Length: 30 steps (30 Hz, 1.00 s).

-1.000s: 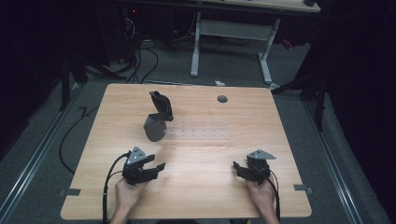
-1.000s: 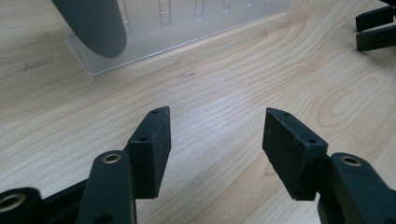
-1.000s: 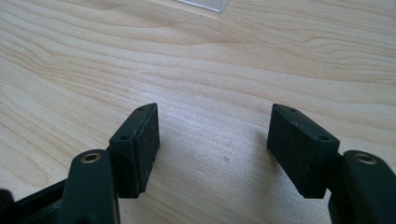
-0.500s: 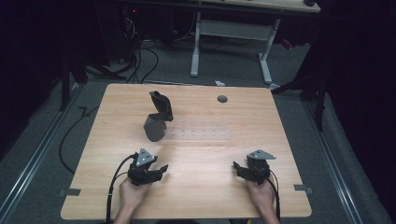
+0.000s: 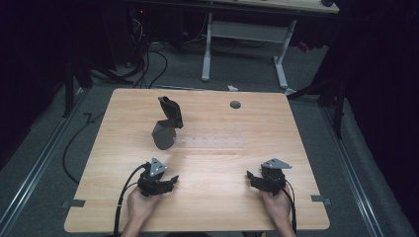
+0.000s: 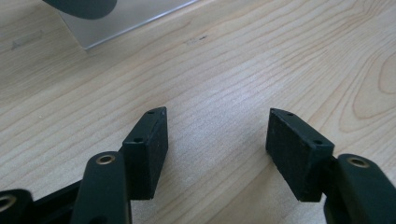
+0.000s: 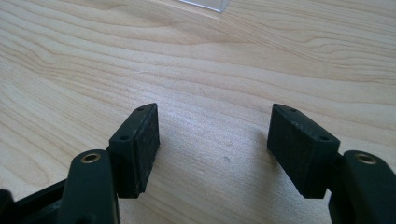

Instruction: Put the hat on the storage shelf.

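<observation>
Both jaws of left gripper (image 5: 165,183) perhaps wider.

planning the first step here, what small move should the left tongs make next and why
Probably reach forward toward the dark stand on the clear strip. The left tongs have just been opening, with nothing between them but bare table, and the stand sits straight ahead of them, untouched. The right tongs are open too.

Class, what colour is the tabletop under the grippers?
Light wood grain, clearest in the left gripper view: table.
</observation>
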Each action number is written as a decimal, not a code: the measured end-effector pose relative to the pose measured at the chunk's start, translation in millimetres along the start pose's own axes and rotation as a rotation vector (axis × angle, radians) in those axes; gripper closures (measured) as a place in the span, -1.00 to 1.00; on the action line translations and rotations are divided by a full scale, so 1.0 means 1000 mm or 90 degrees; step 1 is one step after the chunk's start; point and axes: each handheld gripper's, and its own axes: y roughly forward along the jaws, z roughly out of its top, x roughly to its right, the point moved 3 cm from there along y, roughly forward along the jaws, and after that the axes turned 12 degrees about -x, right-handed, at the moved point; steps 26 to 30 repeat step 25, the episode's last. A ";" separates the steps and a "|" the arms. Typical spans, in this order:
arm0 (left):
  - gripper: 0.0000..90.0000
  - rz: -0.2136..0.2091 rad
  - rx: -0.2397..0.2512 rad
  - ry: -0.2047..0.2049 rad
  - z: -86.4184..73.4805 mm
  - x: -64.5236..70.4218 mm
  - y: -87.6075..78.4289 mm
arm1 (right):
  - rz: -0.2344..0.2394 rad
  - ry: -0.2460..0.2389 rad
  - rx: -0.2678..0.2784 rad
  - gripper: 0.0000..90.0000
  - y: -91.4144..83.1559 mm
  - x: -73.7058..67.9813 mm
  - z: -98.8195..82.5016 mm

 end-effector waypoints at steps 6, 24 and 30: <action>-0.18 0.004 0.002 -0.004 0.000 0.000 0.001 | 0.000 0.001 0.000 -0.23 0.000 0.000 0.000; -0.37 0.018 0.001 -0.014 0.001 -0.002 0.003 | 0.000 0.000 -0.001 -0.24 0.000 0.000 0.000; -0.37 0.018 0.001 -0.015 0.001 -0.002 0.003 | 0.000 0.000 -0.001 -0.24 0.000 0.000 0.000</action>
